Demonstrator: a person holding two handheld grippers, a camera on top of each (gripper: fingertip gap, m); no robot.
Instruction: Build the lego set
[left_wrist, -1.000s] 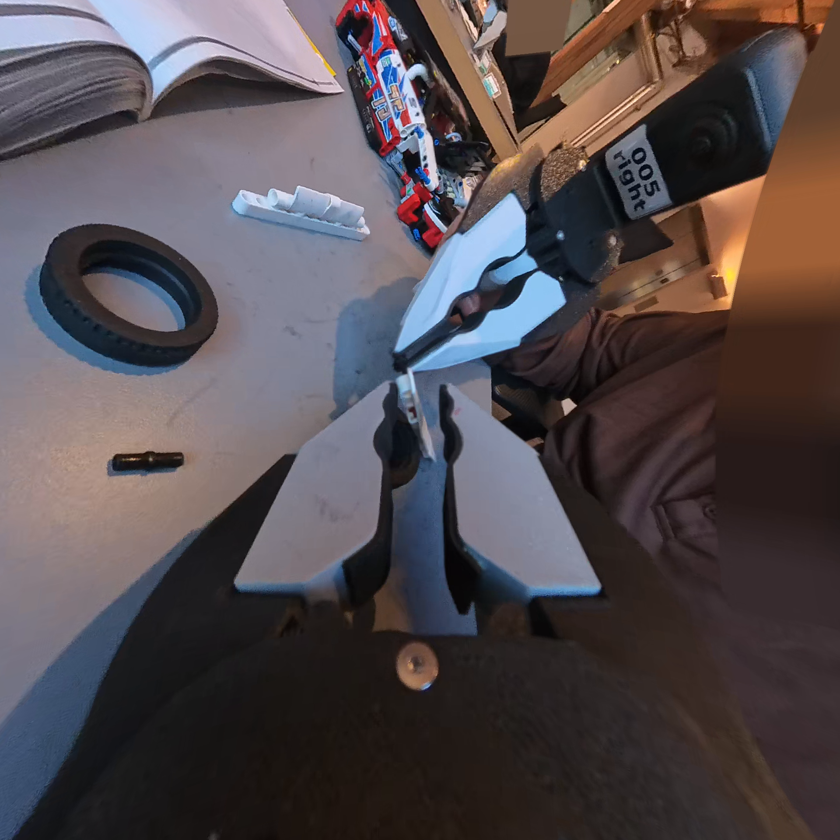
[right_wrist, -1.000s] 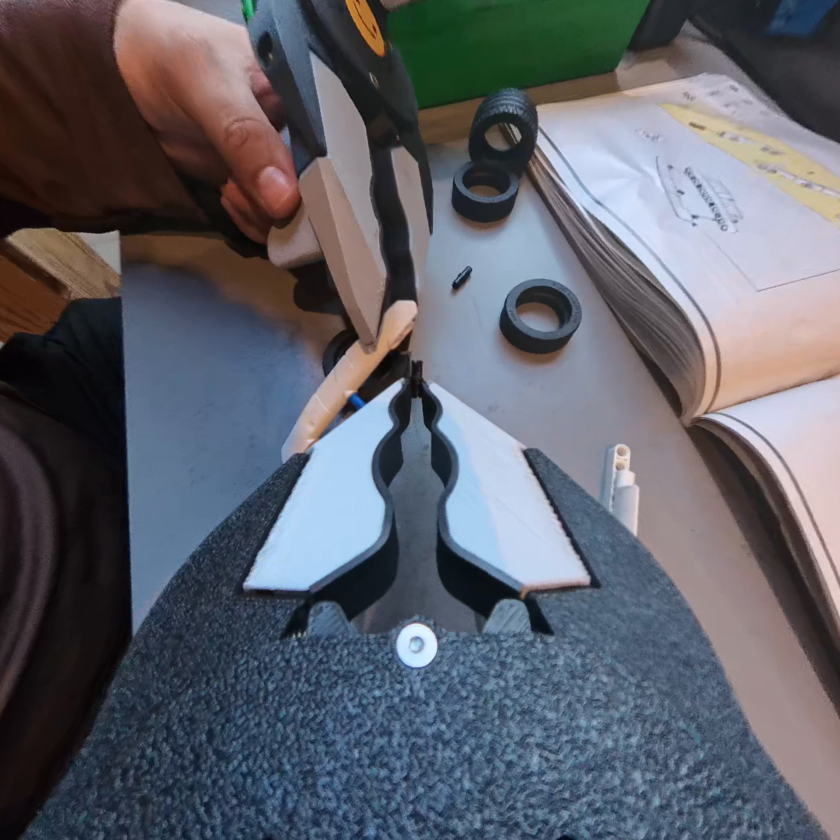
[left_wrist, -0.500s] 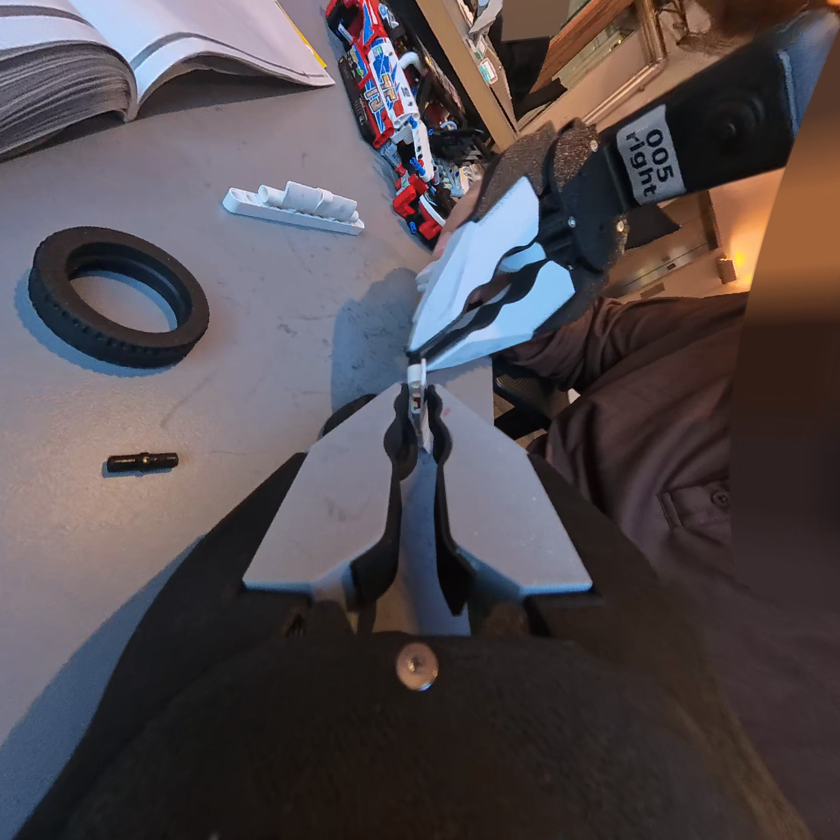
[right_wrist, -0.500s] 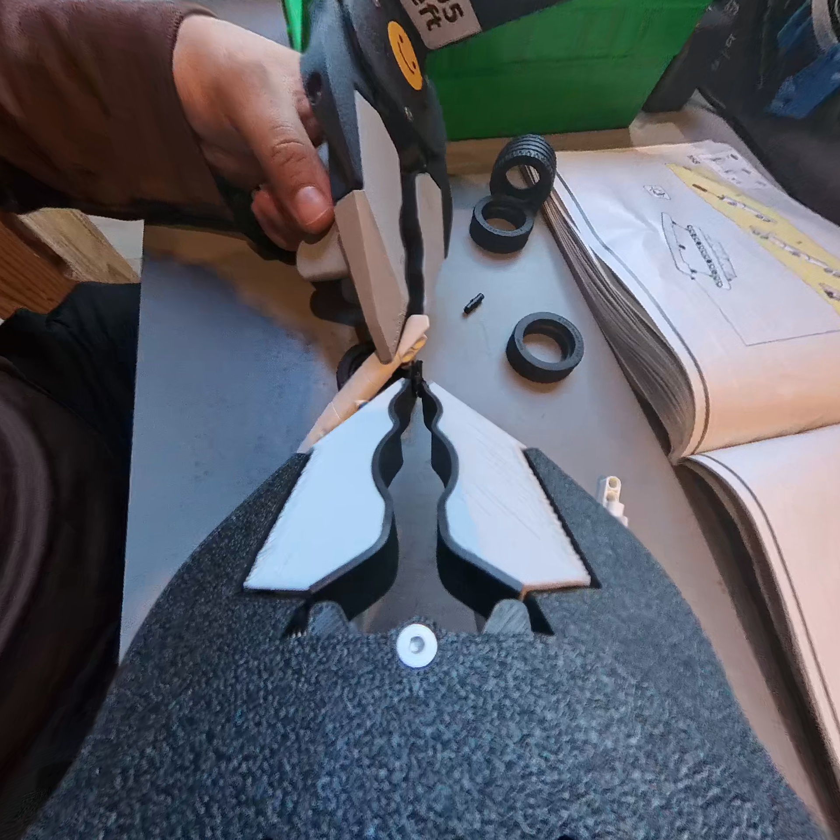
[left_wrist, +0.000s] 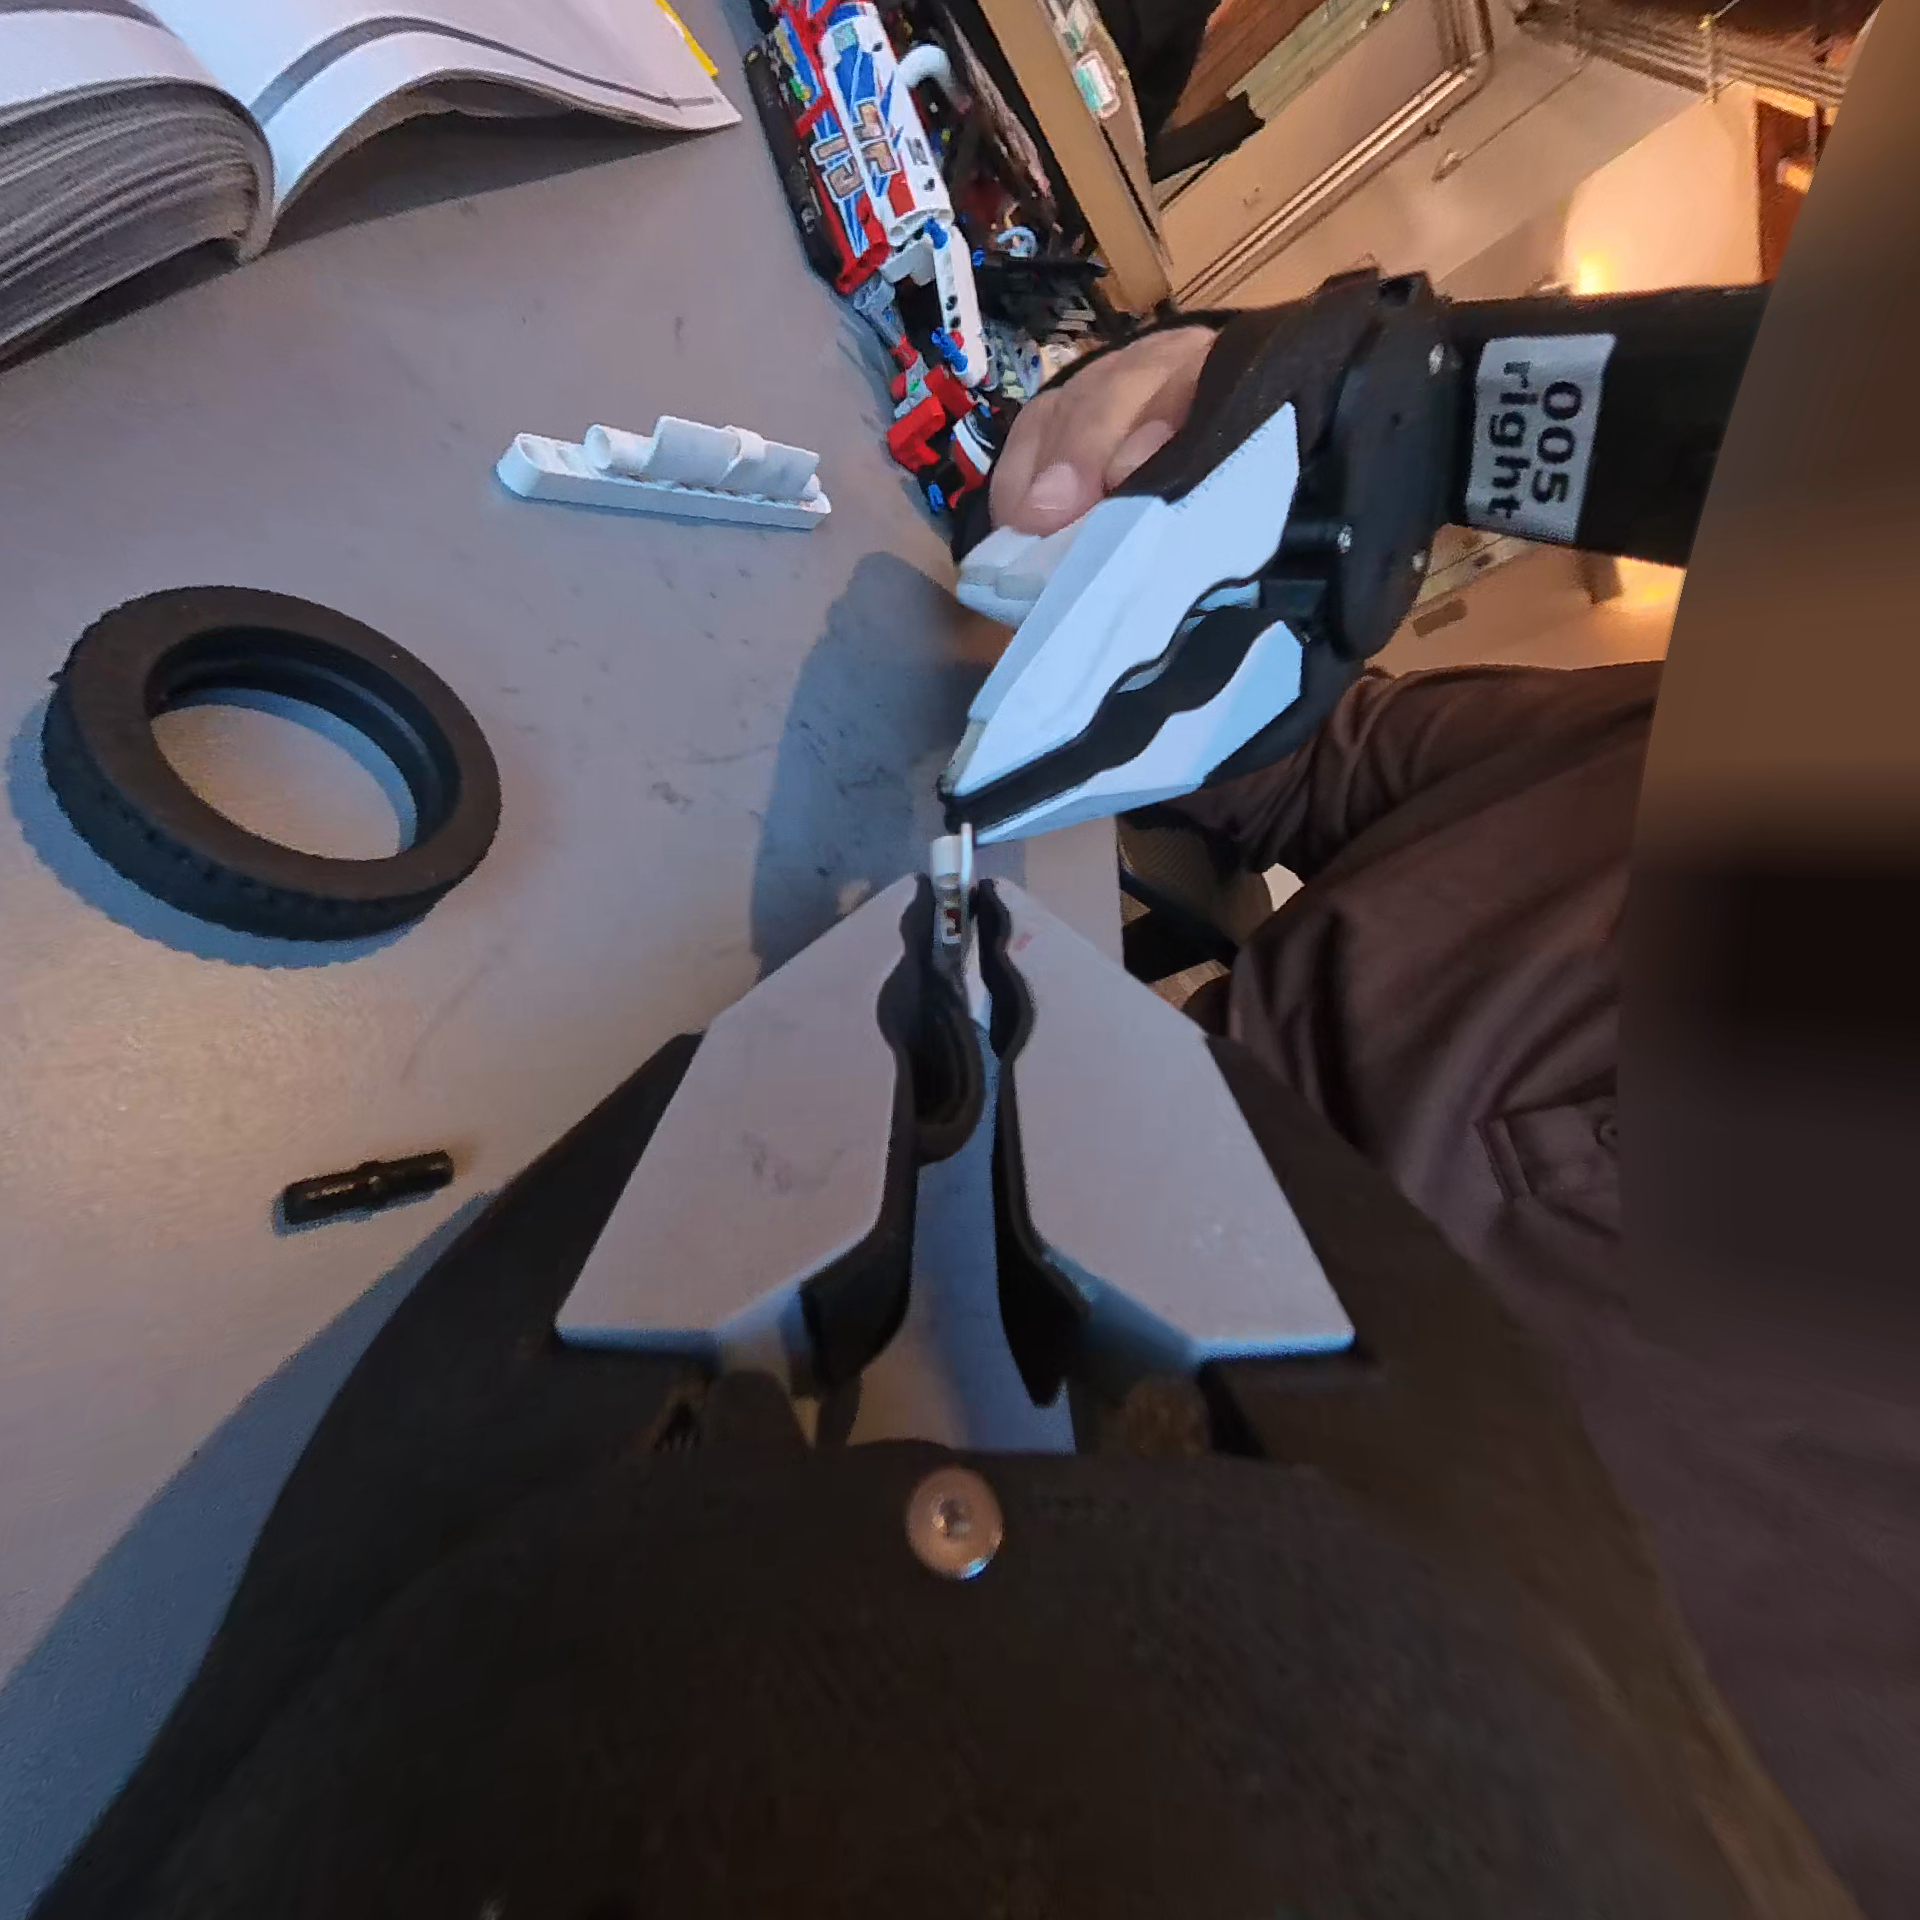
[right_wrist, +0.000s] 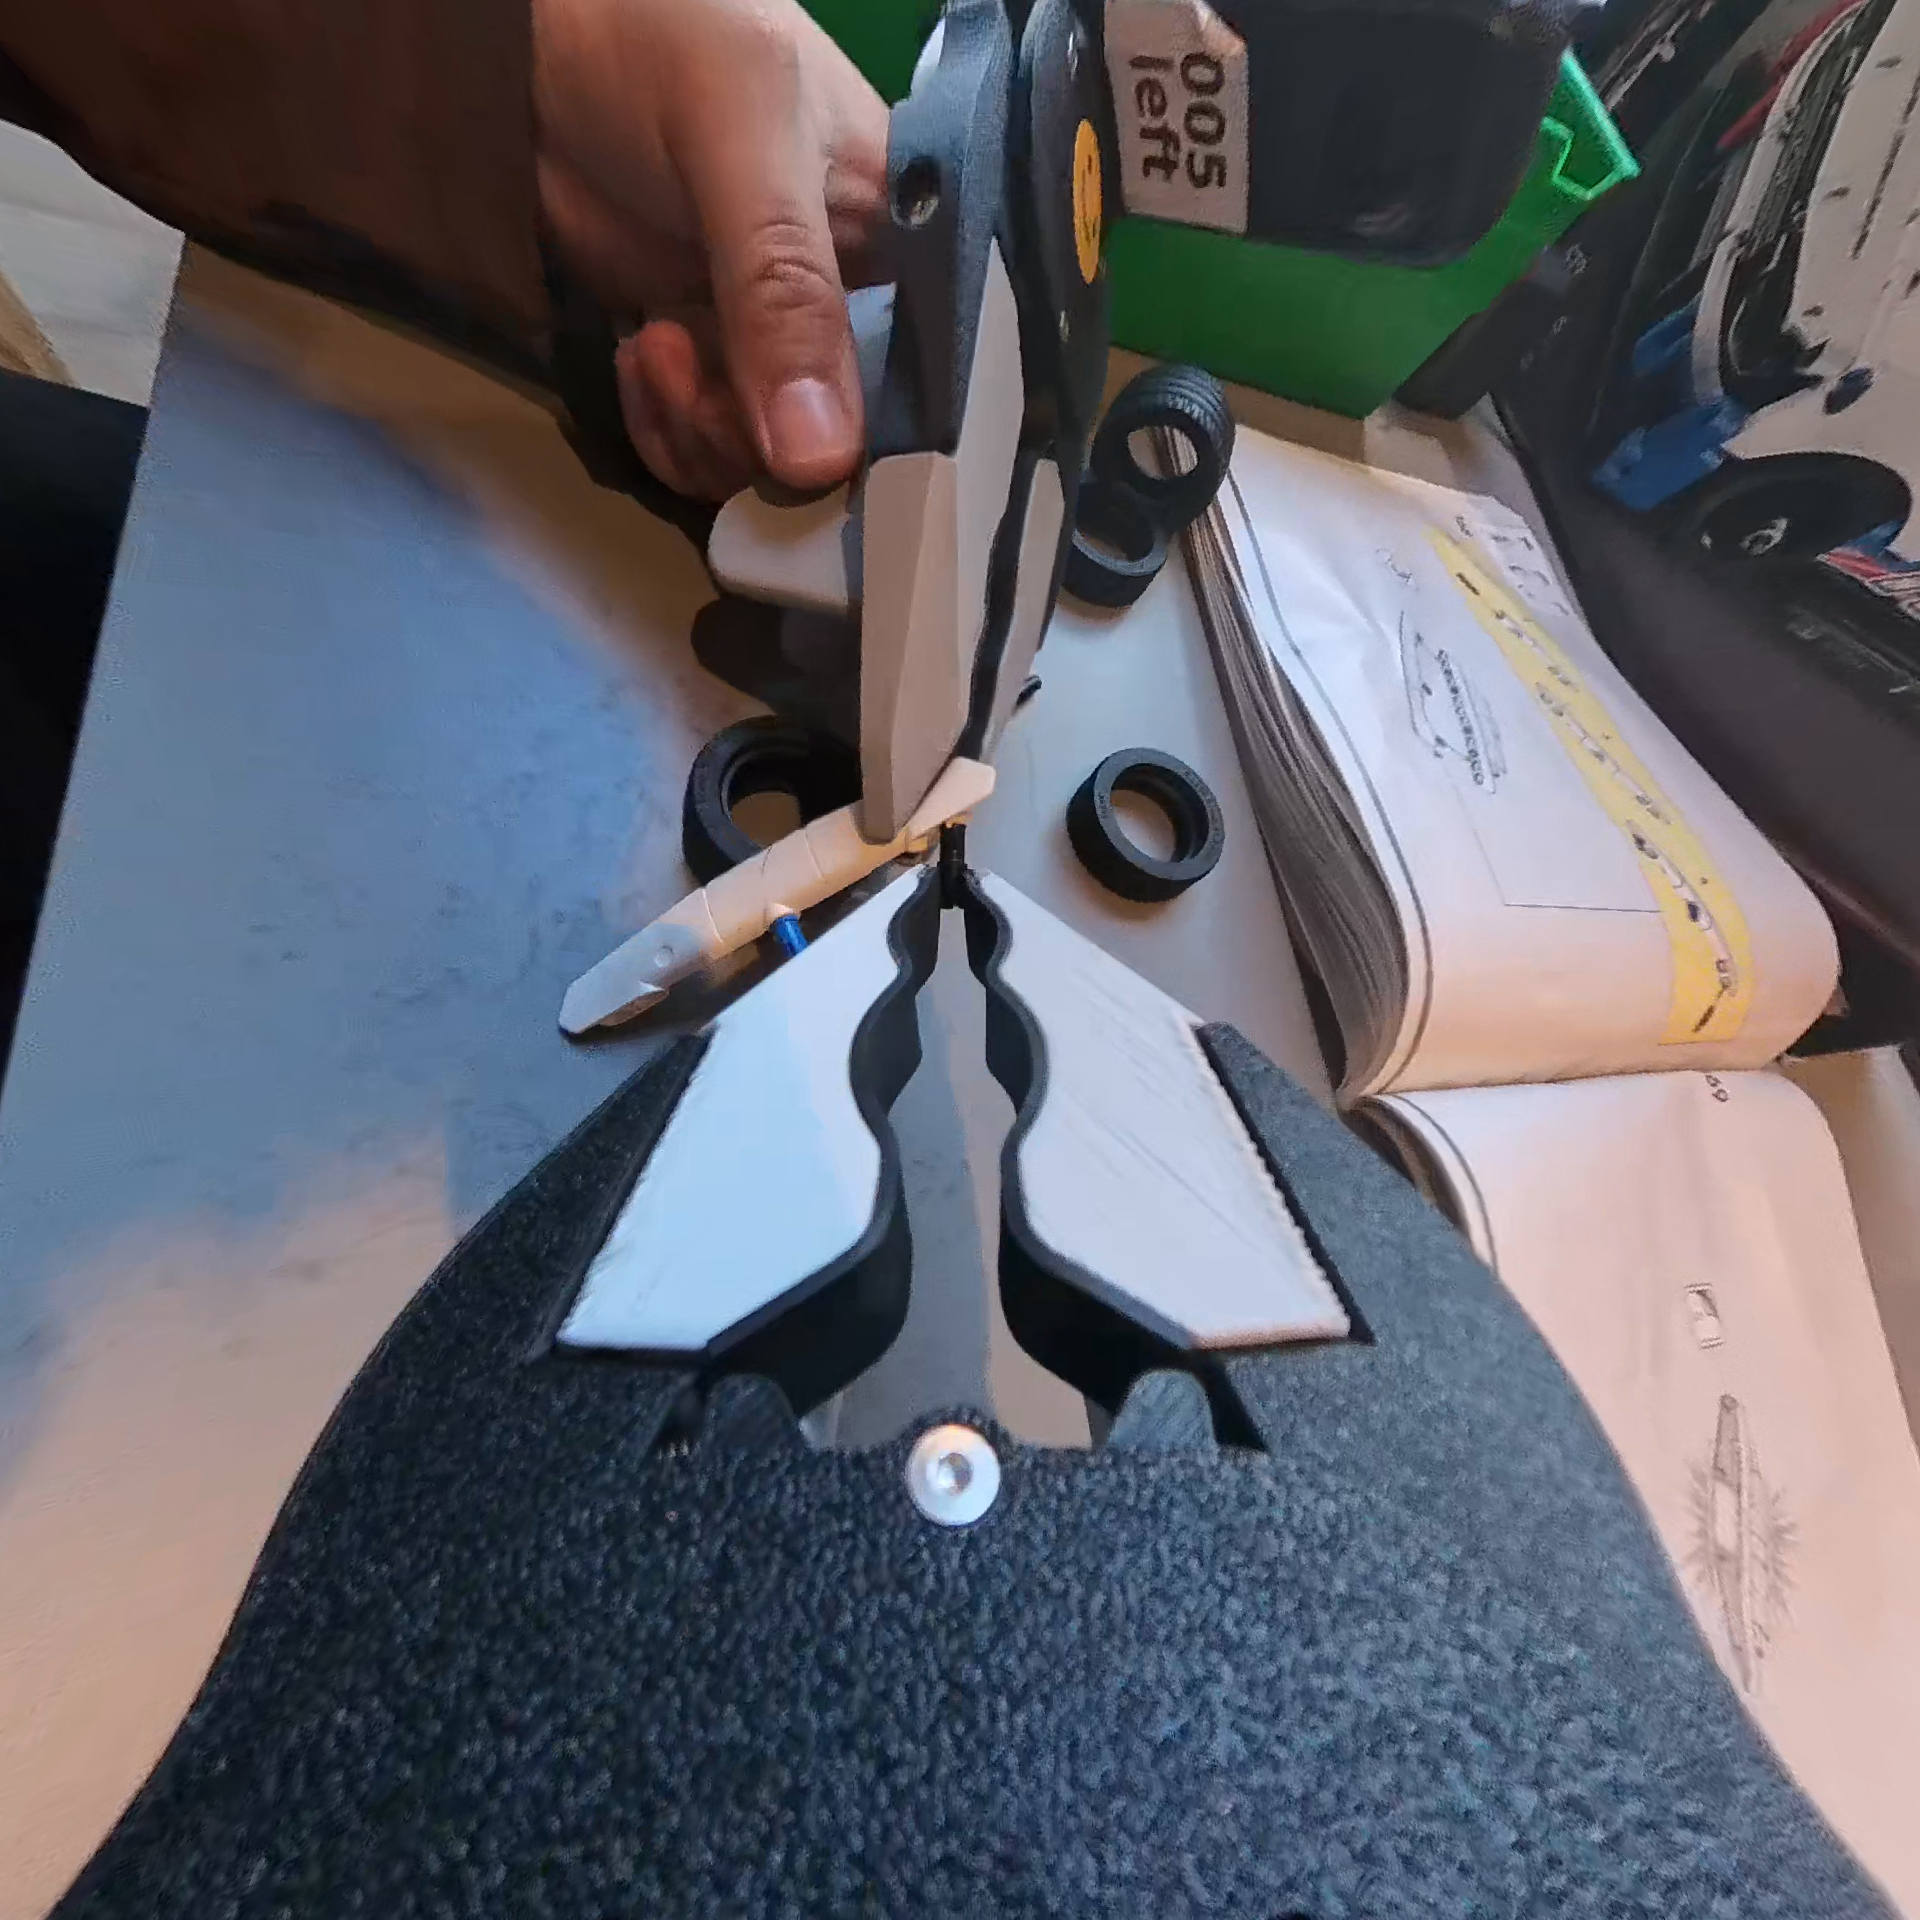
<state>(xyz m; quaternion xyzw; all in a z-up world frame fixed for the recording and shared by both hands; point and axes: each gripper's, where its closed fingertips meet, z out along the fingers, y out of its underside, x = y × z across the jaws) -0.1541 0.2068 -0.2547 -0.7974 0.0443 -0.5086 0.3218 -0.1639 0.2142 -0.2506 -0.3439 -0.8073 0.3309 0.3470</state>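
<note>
My left gripper (left_wrist: 951, 896) is shut on a long white Lego piece (left_wrist: 947, 864), held above the grey table. In the right wrist view the piece (right_wrist: 764, 883) slants down to the left from the left gripper (right_wrist: 920, 821), with a blue pin (right_wrist: 787, 928) under it. My right gripper (right_wrist: 951, 883) is shut on a small black pin (right_wrist: 951, 857). The pin's tip touches the upper end of the white piece. In the left wrist view the right gripper (left_wrist: 958, 805) comes in from the right, tip to tip with the left one.
Black tyres lie on the table (left_wrist: 265, 764) (right_wrist: 1143, 826) (right_wrist: 753, 795), with more by the open manual (right_wrist: 1507, 779). A loose black pin (left_wrist: 369, 1184) and a white beam assembly (left_wrist: 665, 478) lie nearby. A red, white and blue car model (left_wrist: 883, 177) and a green bin (right_wrist: 1299, 301) stand at the back. My two grippers' fingertips are within a few centimetres of each other.
The two grippers have closed in on each other; the right gripper's pin now meets the end of the white piece. The left jaws stand closer together on the piece.
</note>
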